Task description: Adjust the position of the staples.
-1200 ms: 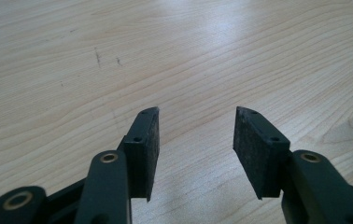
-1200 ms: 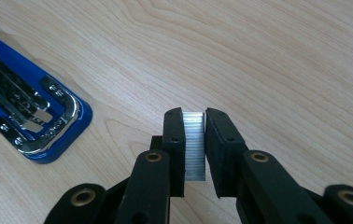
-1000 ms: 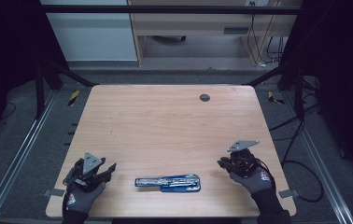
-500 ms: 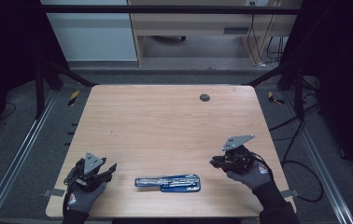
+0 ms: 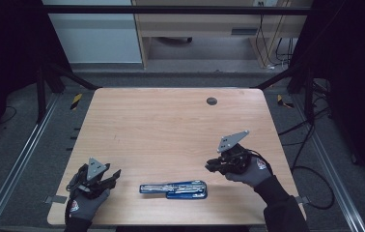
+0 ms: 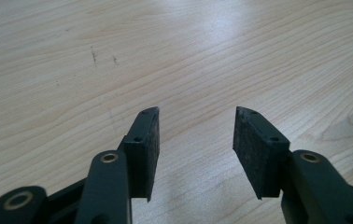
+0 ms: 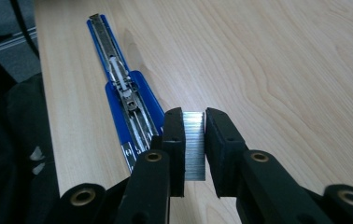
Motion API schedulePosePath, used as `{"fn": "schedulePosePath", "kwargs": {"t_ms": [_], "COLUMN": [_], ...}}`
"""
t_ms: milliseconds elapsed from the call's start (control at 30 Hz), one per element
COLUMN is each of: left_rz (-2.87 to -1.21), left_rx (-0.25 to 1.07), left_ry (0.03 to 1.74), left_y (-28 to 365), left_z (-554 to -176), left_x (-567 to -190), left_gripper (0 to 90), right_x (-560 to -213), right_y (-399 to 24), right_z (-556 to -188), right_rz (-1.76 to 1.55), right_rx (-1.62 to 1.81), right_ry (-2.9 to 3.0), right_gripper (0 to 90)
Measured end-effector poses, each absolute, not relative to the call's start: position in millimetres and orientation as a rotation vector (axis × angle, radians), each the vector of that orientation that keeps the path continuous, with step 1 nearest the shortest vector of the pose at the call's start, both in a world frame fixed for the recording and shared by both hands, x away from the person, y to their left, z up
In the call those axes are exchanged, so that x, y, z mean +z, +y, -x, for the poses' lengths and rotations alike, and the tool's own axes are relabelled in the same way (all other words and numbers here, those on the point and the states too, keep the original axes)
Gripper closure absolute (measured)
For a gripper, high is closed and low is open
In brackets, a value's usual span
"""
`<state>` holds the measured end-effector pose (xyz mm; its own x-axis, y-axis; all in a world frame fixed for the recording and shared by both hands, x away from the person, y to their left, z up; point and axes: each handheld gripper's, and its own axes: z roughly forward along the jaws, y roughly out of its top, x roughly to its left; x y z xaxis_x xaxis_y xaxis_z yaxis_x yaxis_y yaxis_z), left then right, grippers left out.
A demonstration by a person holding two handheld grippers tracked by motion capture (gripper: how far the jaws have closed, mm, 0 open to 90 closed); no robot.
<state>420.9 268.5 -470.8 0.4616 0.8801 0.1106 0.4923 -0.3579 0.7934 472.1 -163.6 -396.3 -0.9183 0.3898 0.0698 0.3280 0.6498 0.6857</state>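
A blue stapler (image 5: 173, 189) lies opened out flat near the front edge of the wooden table (image 5: 171, 130), its metal staple channel (image 7: 123, 91) facing up. My right gripper (image 5: 210, 166) hovers just right of it, jaws pointing left, shut on a silvery strip of staples (image 7: 194, 144) pinched between the two pads. In the right gripper view the stapler (image 7: 128, 107) stretches away ahead and to the left of the strip. My left gripper (image 5: 112, 176) rests at the front left corner, open, with bare wood between its pads (image 6: 247, 144).
A small round dark grommet (image 5: 211, 101) sits near the table's far edge. Metal frame rails and cables run along both sides on the floor. A pale cabinet and a desk stand beyond the table.
My right gripper has lifted and drifted left and farther onto the table, toward the stapler. The left gripper and the stapler have stayed put.
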Motion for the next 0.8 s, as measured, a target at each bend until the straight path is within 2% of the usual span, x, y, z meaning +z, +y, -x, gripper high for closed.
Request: {"fn": "schedulePosePath", "kwargs": {"t_ms": [800], "left_rz": [-2.012], "left_rx": [0.696], "left_ry": [1.138], "left_y": [268], "left_z": [-421], "left_x": [-472], "left_gripper": [51.2], "right_x": [-409], "right_y": [-133], "right_z": [-479], "right_rz": [-0.27], "right_rx": [1.091], "right_ry": [2.95], "right_gripper": [78.7]}}
